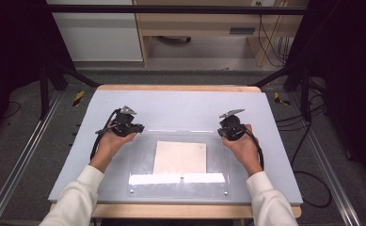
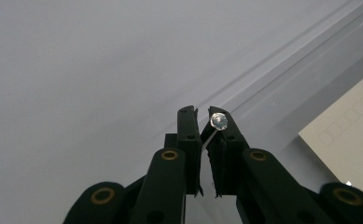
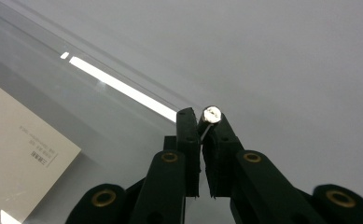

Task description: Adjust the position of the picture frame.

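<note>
- The left gripper [image 2: 202, 112] has its jaws drawn in narrow on the far-left corner of the clear acrylic sheet [image 1: 180, 136], pinching its thin edge right beside a shiny corner stud [image 2: 219, 122].
- The right gripper [image 3: 200, 114] does the same at the far-right corner: jaws nearly together on the sheet's edge, a silver stud [image 3: 212, 113] at the tip.
- The sheet lies flat on the grey table mat [image 1: 180, 103], covering a cream paper card [image 1: 179, 157]; a white strip [image 1: 177, 178] runs along its near side.
- Judging from this, the step is lifting the sheet's far edge. Raise both hands together at an even pace so the sheet neither twists nor slips from the jaws.
- Keep the near edge down as a hinge, so the card under it is not dragged.
</note>
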The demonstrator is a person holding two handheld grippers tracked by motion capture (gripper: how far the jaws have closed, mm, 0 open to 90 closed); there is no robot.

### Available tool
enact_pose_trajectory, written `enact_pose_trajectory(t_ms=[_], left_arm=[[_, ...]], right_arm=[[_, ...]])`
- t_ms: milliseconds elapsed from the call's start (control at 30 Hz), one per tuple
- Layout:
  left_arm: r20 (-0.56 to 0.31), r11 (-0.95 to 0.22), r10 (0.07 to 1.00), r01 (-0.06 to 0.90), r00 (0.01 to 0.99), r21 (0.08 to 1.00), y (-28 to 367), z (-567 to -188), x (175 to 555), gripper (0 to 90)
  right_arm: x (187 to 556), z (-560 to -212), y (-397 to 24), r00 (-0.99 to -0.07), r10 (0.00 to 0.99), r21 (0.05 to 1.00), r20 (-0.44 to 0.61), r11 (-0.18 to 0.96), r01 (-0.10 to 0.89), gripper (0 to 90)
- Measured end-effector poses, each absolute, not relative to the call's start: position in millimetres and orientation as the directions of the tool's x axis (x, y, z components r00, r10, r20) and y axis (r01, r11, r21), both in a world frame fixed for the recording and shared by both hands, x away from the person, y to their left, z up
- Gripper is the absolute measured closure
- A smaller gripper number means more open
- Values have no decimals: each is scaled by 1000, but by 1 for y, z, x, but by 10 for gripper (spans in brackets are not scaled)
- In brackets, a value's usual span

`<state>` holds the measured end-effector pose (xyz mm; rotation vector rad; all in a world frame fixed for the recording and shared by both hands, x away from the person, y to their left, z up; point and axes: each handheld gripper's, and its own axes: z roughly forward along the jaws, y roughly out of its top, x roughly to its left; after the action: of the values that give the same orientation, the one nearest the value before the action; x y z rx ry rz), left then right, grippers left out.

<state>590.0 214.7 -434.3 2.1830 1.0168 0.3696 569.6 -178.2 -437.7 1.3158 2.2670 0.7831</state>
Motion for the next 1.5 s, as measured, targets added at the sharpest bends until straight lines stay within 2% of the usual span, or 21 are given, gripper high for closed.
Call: enact_pose_trajectory(t_ms=[433,1167,1233,1267,1333,1500], left_arm=[[-14,-388,826,585,564,712,210,-441,585,836],[0,-347,860,585,510,733,206,-456,583,837],[6,-332,872,582,490,742,206,-456,581,798],[47,-345,879,565,475,749,207,-456,578,715],[24,-297,893,549,449,781,211,-454,573,605],[46,-277,900,489,433,827,214,-447,563,418]], right_arm=[[576,-443,-175,-446,894,659,-43,361,660,855],[577,-456,-178,-432,901,682,-27,332,652,844],[574,-454,-181,-430,903,706,-9,310,637,767],[569,-451,-183,-432,902,737,-20,305,603,711],[564,-447,-187,-421,907,760,-22,288,583,658],[556,-443,-190,-420,906,803,-48,285,523,634]])
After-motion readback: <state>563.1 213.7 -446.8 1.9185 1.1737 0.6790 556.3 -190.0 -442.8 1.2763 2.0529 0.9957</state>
